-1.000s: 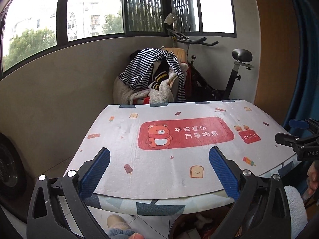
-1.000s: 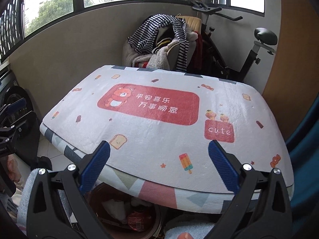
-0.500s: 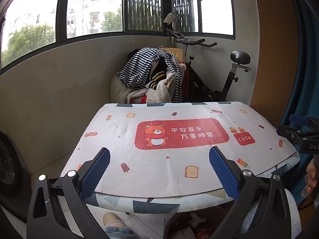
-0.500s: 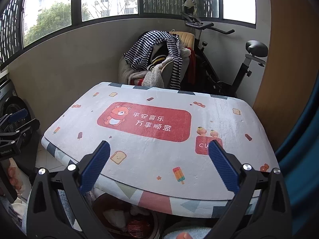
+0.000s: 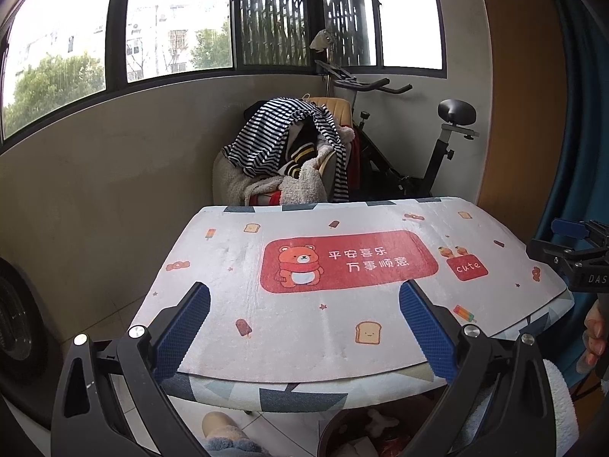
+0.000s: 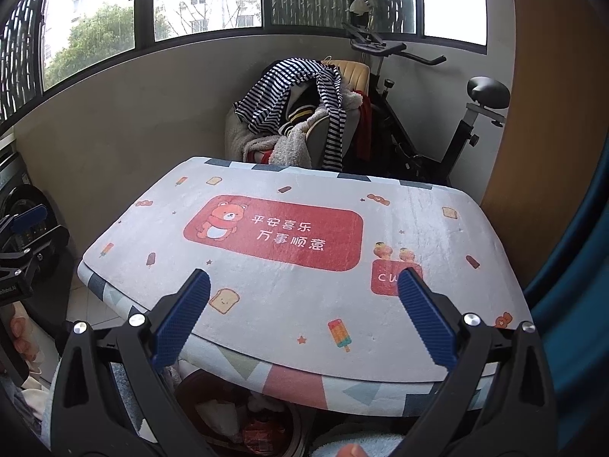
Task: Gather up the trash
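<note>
A table covered by a white mat with a red bear banner (image 5: 342, 262) (image 6: 274, 236) fills both views; I see no loose trash on it. My left gripper (image 5: 304, 320) is open and empty, held above the table's near edge. My right gripper (image 6: 304, 316) is open and empty, also above the near edge. A dark red bin (image 6: 236, 415) holding crumpled paper and wrappers stands on the floor under the table; its rim also shows in the left wrist view (image 5: 342, 430). The right gripper shows at the right edge of the left wrist view (image 5: 571, 255).
A chair piled with striped clothes (image 5: 289, 152) (image 6: 297, 114) and an exercise bike (image 5: 418, 144) (image 6: 437, 114) stand behind the table. A wooden panel and a blue curtain (image 5: 578, 114) are on the right. A washing machine (image 6: 23, 209) is at the left.
Both grippers have pulled back and risen, so the table looks smaller and farther away. Both stay open and empty.
</note>
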A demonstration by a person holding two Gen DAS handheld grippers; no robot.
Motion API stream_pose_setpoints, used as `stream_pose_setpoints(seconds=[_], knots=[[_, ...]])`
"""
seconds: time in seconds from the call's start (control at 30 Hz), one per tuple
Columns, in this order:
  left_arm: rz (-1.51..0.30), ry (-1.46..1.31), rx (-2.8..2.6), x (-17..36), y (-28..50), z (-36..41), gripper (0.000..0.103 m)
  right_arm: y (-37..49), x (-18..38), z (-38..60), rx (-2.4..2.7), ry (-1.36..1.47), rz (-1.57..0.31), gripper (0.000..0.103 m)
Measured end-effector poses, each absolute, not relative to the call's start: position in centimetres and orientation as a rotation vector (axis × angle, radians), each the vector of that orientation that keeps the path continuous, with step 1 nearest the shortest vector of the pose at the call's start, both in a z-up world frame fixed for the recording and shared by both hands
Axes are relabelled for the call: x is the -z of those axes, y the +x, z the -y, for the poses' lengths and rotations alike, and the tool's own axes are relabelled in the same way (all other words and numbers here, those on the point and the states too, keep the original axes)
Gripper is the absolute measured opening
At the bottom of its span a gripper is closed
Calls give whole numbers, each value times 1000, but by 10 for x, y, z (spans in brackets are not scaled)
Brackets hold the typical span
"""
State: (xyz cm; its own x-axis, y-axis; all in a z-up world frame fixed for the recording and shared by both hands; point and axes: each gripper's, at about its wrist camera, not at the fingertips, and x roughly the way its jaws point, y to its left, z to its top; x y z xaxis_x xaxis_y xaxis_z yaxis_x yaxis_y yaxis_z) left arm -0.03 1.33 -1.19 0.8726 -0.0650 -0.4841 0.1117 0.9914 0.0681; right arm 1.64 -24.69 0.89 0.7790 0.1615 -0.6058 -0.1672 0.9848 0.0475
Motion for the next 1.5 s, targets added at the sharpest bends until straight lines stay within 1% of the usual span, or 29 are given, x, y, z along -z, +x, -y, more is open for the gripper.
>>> stream_pose_setpoints(seconds=[1.5], knots=[[-528,113,87,15,2,-14,97,17,-5,250,-180,-7,-658,97]])
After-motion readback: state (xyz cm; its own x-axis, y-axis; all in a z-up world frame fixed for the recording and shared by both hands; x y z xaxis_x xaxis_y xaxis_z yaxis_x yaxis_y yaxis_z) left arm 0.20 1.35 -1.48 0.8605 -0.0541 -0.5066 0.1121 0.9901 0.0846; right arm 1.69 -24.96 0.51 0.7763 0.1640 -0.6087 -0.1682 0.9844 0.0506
